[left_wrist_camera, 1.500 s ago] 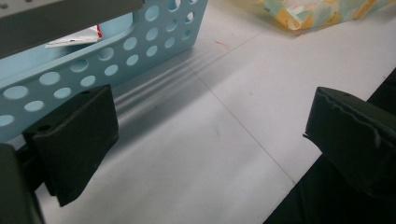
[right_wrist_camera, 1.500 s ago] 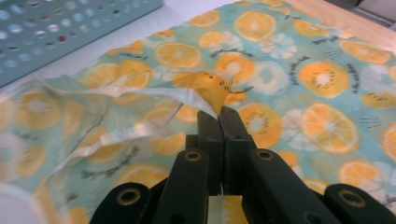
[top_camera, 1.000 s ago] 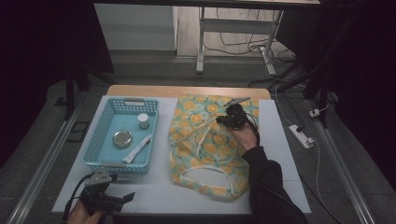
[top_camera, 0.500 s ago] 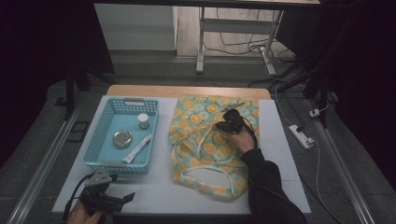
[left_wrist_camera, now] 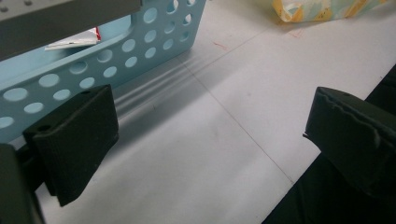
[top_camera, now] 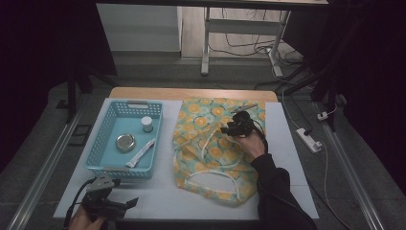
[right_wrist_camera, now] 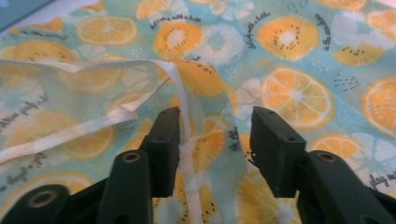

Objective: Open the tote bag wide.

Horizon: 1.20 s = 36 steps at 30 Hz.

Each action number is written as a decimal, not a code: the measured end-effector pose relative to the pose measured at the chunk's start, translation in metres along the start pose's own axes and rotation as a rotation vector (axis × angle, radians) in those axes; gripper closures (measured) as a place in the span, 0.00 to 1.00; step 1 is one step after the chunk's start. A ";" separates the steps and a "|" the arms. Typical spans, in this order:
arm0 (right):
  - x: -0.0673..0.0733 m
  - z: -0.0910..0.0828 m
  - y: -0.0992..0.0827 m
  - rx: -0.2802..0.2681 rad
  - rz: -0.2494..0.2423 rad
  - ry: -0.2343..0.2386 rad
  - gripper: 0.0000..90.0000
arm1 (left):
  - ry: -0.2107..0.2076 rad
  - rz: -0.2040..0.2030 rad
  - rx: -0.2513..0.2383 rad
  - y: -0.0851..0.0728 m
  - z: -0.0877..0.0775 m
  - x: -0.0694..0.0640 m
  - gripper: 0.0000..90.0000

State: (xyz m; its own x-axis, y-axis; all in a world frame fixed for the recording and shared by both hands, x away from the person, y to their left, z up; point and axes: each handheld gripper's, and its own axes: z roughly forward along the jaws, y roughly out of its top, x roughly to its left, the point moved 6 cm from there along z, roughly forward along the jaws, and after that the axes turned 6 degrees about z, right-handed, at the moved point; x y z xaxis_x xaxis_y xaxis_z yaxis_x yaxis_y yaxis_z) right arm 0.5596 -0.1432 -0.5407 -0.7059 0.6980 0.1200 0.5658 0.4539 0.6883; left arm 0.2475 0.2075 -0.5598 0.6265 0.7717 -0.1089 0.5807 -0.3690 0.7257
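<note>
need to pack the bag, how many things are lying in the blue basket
3 in the blue perforated plastic basket: a small white-capped jar at the far side, a round metal tin mid-left, a white tube near the right wall.

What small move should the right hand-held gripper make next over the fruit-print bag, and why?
Probably lift the right hand-held gripper clear of the fruit-print bag. Its jaws have just been opening, and a fold with the white handle strap stands loosely between them, apparently no longer pinched.

My right arm wears a long black sleeve. Both black two-jaw grippers have matte rectangular pads with round screw holes. The left black gripper carries a grey three-cornered plate.
</note>
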 end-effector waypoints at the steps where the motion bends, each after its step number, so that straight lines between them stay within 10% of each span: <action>1: 0.001 -0.002 0.000 -0.004 0.000 0.002 0.55 | 0.000 0.000 0.000 0.000 0.000 0.000 0.03; 19: 0.029 -0.022 -0.009 0.017 -0.042 -0.012 0.01 | -0.001 -0.004 -0.003 0.000 0.000 0.000 0.03; 36: 0.078 -0.027 -0.043 0.107 -0.134 0.080 0.00 | -0.003 -0.004 -0.006 0.000 0.000 0.000 0.03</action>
State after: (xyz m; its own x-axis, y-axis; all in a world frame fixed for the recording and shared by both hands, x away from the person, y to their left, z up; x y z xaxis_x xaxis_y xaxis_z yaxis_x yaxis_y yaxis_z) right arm 0.4687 -0.1234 -0.5417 -0.8072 0.5831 0.0919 0.5037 0.5993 0.6221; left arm 0.2474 0.2079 -0.5595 0.6261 0.7713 -0.1140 0.5800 -0.3630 0.7293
